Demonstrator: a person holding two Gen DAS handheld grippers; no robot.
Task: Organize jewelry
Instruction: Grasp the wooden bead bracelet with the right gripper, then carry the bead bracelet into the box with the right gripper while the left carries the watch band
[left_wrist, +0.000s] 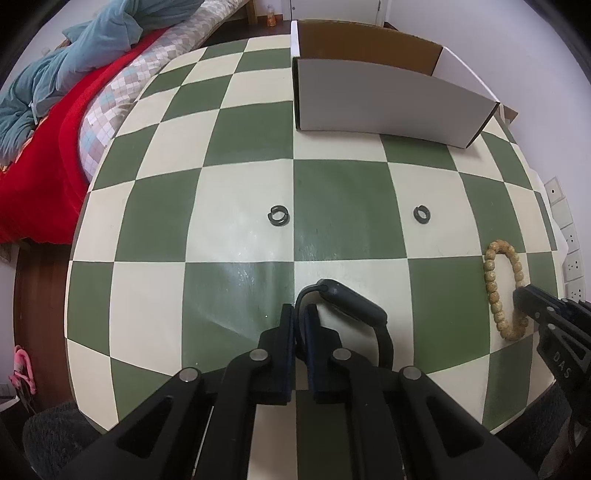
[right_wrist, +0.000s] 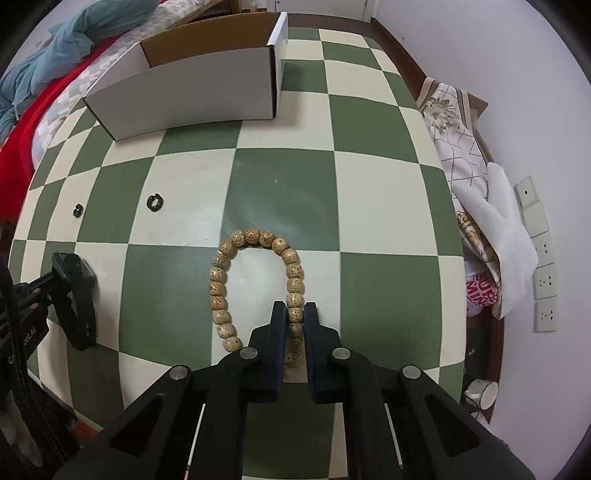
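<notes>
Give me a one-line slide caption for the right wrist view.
Right tongs pinch a bead bracelet on the checkered table, white box behind.

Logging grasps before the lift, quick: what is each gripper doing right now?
Left gripper: shut on the black watch band.
Right gripper: shut on the wooden bead bracelet, which lies on the table.

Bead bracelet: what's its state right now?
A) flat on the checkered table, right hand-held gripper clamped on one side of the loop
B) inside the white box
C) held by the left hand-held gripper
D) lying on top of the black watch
A: the right wrist view shows the bead bracelet lying on the checkered table with the right hand-held gripper pinching the beads of its right side; the left hand-held gripper holds the watch strap instead.
</notes>
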